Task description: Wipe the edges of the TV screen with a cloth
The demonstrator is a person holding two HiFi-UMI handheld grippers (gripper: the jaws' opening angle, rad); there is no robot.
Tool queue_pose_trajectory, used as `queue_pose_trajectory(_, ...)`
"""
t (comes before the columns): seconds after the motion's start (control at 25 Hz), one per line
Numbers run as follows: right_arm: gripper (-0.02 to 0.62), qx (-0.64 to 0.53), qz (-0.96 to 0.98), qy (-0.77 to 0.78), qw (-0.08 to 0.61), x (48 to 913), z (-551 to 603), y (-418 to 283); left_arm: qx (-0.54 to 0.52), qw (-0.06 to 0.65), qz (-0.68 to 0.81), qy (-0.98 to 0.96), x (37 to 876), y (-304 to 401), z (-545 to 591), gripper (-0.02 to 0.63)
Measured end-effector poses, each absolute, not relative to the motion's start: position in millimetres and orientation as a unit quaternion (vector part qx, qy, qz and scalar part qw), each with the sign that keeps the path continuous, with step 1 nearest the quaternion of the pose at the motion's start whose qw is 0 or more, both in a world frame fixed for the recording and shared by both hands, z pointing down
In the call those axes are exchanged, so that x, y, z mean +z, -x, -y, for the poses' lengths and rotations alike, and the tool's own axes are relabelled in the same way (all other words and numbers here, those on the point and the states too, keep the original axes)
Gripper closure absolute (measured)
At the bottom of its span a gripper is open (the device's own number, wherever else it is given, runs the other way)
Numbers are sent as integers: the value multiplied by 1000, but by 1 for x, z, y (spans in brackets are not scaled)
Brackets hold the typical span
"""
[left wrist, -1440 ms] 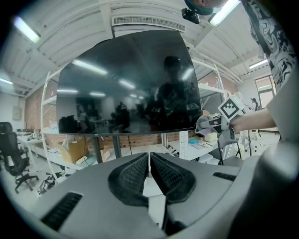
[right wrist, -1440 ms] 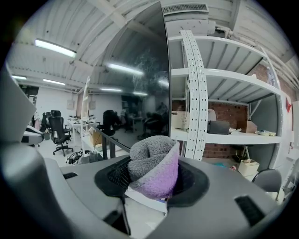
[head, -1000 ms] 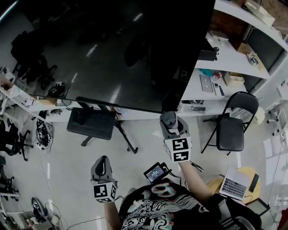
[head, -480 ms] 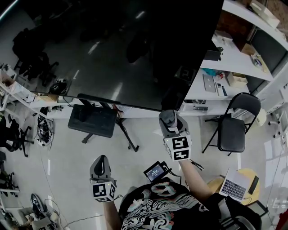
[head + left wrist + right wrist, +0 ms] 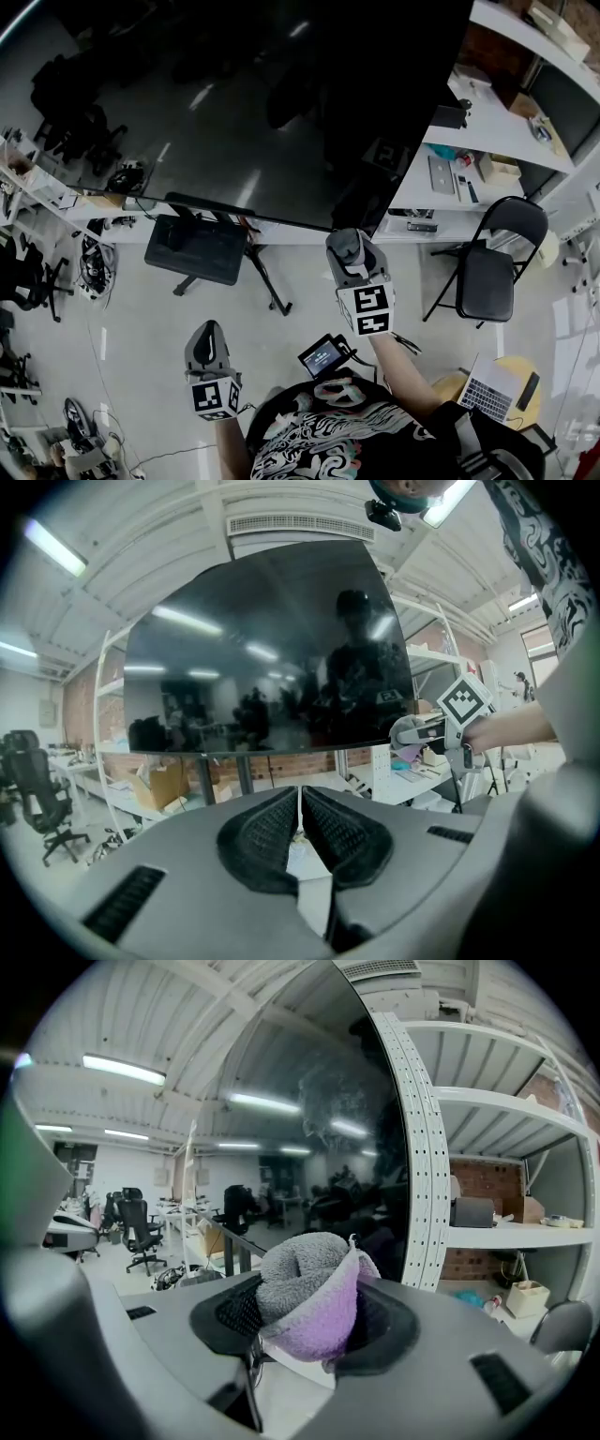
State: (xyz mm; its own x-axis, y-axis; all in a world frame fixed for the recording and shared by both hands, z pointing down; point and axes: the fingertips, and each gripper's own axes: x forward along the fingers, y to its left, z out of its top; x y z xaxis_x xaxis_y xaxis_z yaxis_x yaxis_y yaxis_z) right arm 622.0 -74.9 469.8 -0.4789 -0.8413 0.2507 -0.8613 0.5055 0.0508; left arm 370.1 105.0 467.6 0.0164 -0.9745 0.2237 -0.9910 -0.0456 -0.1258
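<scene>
You're edging the right hand-held gripper [image 5: 351,247], clamping the cloth [image 5: 309,1302], toward the TV screen [image 5: 262,112] bottom edge; left hand-held gripper [image 5: 211,339] hanging clenched, empty.

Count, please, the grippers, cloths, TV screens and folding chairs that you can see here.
Grippers: 2 (left gripper, right gripper)
Cloth: 1
TV screen: 1
Folding chair: 1
Total: 5

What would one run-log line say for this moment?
right hand-held gripper: shut on cloth | cloth: by TV screen bottom edge, contact unclear | left hand-held gripper: shut, empty, held low
</scene>
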Motion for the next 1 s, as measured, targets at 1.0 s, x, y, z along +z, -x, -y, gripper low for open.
queue_pose_trajectory(1.0,362,44,866,-484,116,470,80,-594,101,44,733,-671,462,-341,-137,581)
